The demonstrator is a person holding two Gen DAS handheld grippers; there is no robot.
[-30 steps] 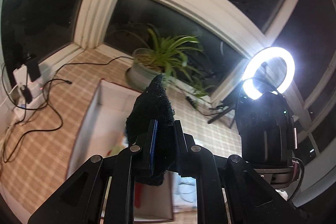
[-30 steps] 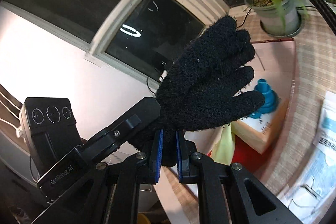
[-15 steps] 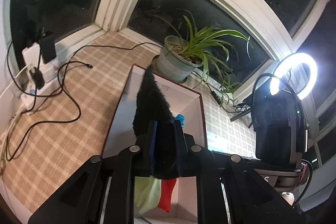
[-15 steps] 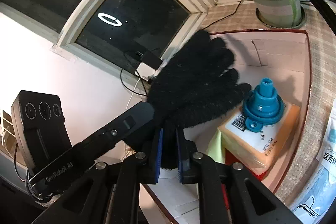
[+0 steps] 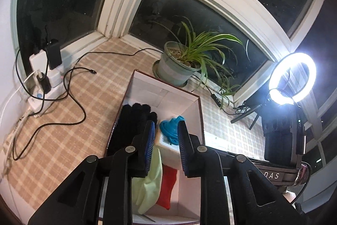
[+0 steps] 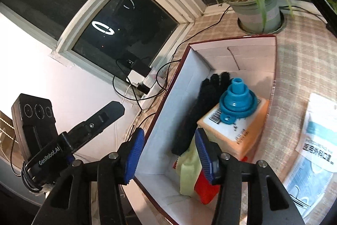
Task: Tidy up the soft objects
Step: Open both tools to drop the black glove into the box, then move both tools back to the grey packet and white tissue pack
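A black knit glove [image 5: 130,123] [image 6: 195,115] lies loose in the white-lined box [image 5: 200,111] [image 6: 179,98], along its left wall with the fingers pointing to the far end. My left gripper [image 5: 166,138] hovers over the box with its jaws opening and nothing between the blue pads. Above the near left edge of the box, my right gripper [image 6: 168,136] has its jaws opening wider, also with nothing between them. A yellow-green glove [image 5: 149,182] [image 6: 187,170] and a red soft item [image 5: 167,187] [image 6: 206,189] lie at the near end.
A blue funnel [image 6: 238,98] sits on an orange package [image 6: 242,130] inside the box. A potted plant [image 5: 179,71] stands behind the box, a mask packet [image 6: 316,140] lies to its right. A power strip with cables [image 5: 42,85] is at the left, a ring light [image 5: 292,77] at the right.
Both grippers held the black glove up between them; both have opened and the glove has dropped into the box. The views have tipped down toward the box.
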